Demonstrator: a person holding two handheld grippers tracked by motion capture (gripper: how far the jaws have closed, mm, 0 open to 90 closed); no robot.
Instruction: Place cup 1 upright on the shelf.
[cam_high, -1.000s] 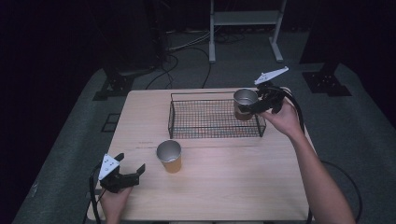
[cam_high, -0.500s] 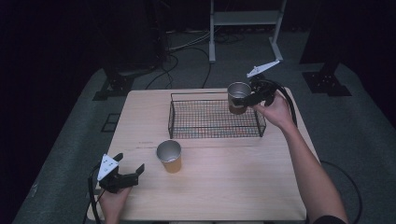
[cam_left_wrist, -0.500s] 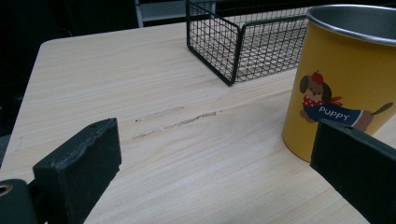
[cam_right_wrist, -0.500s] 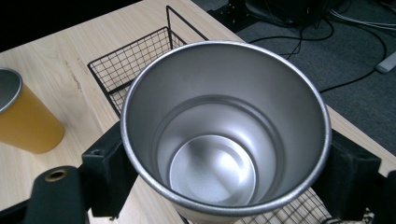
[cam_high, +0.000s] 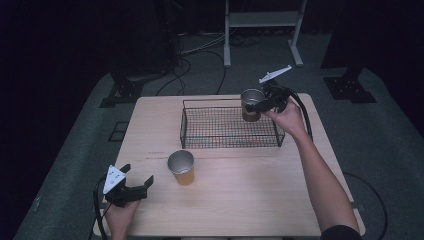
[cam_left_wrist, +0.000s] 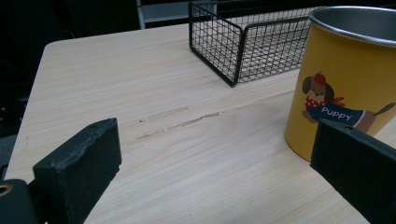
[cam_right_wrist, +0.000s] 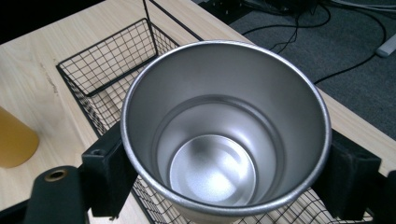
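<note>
My right gripper (cam_high: 256, 104) is shut on a metal-lined brown cup (cam_high: 251, 104), held upright in the air over the right end of the black wire basket (cam_high: 227, 129). In the right gripper view the black pads (cam_right_wrist: 108, 170) press both sides of the cup (cam_right_wrist: 224, 135), whose silver inside is bare. A yellow cup (cam_high: 181, 167) with a "PUPPY" dog picture (cam_left_wrist: 343, 79) stands on the table in front of the basket. My left gripper (cam_high: 137, 186) rests open at the table's front left, apart from the yellow cup, its jaws wide in the left gripper view.
The light wooden table (cam_high: 240, 200) has bare room at its front and right. A white metal rack (cam_high: 262, 25) and cables (cam_high: 200, 50) lie on the dark floor behind. The right gripper's cable (cam_high: 302, 112) trails over the table's right side.
The right gripper has carried the held cup leftward and slightly down, from beyond the basket's right end to over its right part. The left gripper has stayed put.
</note>
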